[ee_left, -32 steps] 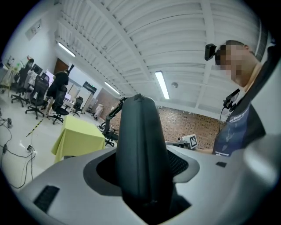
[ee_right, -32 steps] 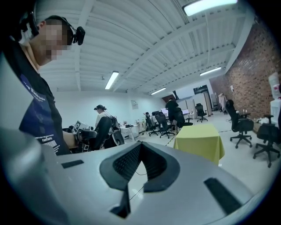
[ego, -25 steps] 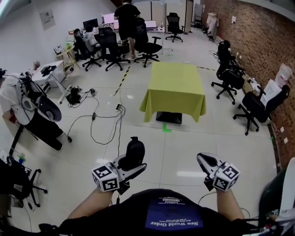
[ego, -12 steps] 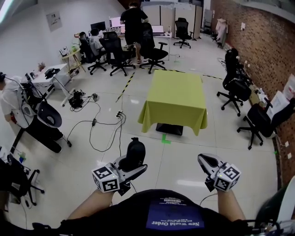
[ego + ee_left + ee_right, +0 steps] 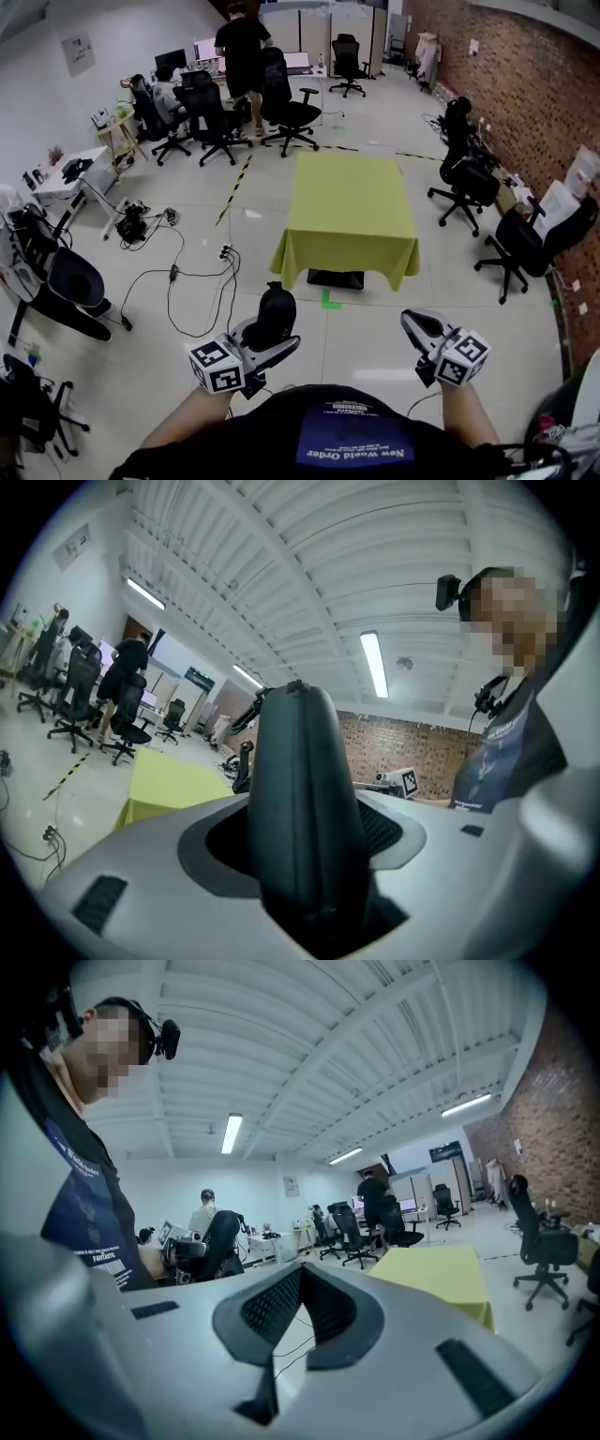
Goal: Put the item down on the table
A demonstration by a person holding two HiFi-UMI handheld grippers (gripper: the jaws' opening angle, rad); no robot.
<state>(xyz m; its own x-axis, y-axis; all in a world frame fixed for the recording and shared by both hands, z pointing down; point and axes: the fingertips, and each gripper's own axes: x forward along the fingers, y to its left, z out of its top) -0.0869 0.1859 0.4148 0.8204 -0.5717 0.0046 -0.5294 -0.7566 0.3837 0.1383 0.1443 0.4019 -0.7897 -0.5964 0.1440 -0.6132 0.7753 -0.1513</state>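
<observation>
The left tool (image 5: pixel 262 339) pinches a smooth, black, rounded, elongated item (image 5: pixel 276 309), held upright in the air, well apart from the yellow-green table (image 5: pixel 347 202). The right tool (image 5: pixel 418 325) is pressed together, empty.

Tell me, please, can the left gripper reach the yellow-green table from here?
Probably not yet: the left gripper, holding the black item, hangs well short of the table, though only open floor lies between.
</observation>
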